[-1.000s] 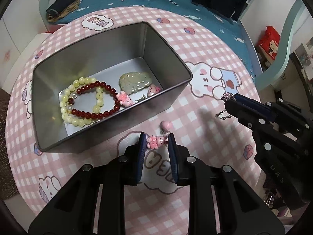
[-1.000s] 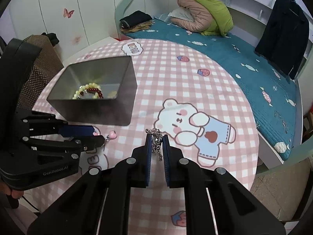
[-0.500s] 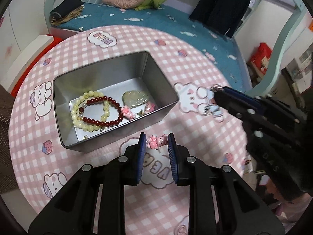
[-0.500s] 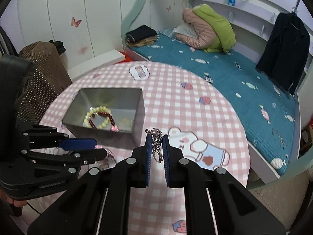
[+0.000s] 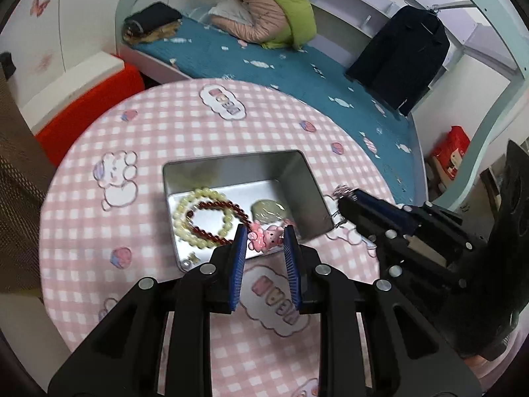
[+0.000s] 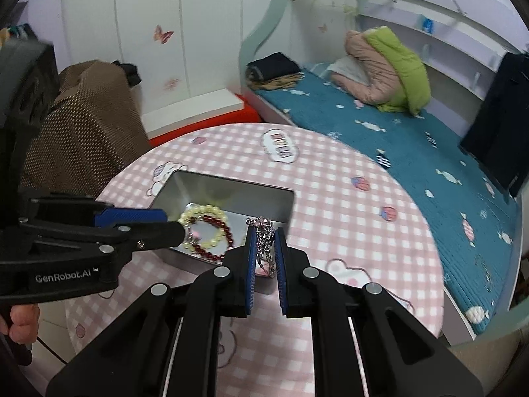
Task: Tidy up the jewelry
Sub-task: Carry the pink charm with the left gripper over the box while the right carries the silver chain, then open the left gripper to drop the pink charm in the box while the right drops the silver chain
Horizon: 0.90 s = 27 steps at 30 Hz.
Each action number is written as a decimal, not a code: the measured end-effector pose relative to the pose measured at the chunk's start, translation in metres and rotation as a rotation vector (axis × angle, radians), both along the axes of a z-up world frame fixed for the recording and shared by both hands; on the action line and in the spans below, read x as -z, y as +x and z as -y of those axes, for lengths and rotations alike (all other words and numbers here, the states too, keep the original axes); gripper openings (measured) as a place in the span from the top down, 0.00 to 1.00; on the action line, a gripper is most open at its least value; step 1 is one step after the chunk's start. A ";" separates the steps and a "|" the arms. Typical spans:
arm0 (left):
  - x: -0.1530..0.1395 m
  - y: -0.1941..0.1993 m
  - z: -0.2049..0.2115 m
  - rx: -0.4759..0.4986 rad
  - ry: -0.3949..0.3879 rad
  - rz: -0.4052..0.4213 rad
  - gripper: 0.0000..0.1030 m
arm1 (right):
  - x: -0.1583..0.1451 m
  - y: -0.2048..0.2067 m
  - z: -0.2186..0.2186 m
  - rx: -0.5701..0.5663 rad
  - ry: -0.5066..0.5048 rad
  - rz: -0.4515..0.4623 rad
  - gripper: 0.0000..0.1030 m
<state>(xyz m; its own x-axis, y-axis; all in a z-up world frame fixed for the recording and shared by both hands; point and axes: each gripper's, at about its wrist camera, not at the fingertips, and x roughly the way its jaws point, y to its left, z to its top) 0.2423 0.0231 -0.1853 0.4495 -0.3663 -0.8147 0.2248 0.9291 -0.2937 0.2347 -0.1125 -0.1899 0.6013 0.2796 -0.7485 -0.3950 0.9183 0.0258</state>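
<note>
A silver metal tin [image 5: 310, 178] stands open on the pink checked round table [image 5: 165, 132]. Inside lie a pale yellow bead bracelet [image 5: 185, 205], a dark red bead bracelet [image 5: 211, 231] and a pale green pendant [image 5: 267, 210]. My left gripper [image 5: 264, 236] is shut on a pink bunny charm [image 5: 266, 236], held high over the tin's near edge. My right gripper [image 6: 264, 240] is shut on a silver chain [image 6: 264, 231], which hangs above the tin's near right corner [image 6: 287, 211]. The right gripper also shows in the left wrist view [image 5: 344, 198].
A bed with a teal cover [image 5: 297, 63] and a pink and green jacket [image 5: 271, 13] runs behind the table. A brown chair [image 6: 86, 122] stands at the left. An orange-red box [image 5: 89, 106] sits beside the bed. A dark coat [image 5: 403, 56] hangs at the right.
Both grippers have risen well above the table and moved over the tin, each still holding its piece. The tin looks smaller and farther below than before.
</note>
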 end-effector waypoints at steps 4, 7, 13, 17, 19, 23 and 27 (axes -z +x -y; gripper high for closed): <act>0.005 0.004 -0.005 -0.007 0.022 -0.007 0.78 | 0.008 0.008 -0.013 -0.024 -0.006 -0.023 0.90; 0.010 0.008 -0.009 -0.015 0.038 -0.018 0.78 | 0.014 0.013 -0.019 -0.029 -0.016 -0.038 0.90; 0.021 0.017 -0.014 -0.017 0.049 -0.048 0.78 | 0.020 0.028 -0.027 -0.024 -0.025 -0.061 0.90; 0.028 0.022 -0.013 -0.009 0.052 -0.063 0.78 | 0.023 0.041 -0.030 -0.009 -0.031 -0.078 0.90; 0.030 0.023 -0.012 -0.004 0.057 -0.072 0.78 | 0.026 0.046 -0.032 -0.006 -0.035 -0.088 0.90; 0.035 0.027 -0.013 -0.005 0.053 -0.087 0.78 | 0.025 0.050 -0.034 -0.004 -0.049 -0.085 0.89; 0.037 0.030 -0.014 -0.006 0.051 -0.092 0.78 | 0.025 0.050 -0.031 0.011 -0.056 -0.095 0.87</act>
<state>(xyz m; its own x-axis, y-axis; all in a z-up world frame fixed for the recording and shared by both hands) 0.2720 0.0372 -0.2218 0.3742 -0.3207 -0.8701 0.1937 0.9446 -0.2648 0.2852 -0.0818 -0.2147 0.5301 0.2290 -0.8164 -0.3828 0.9238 0.0106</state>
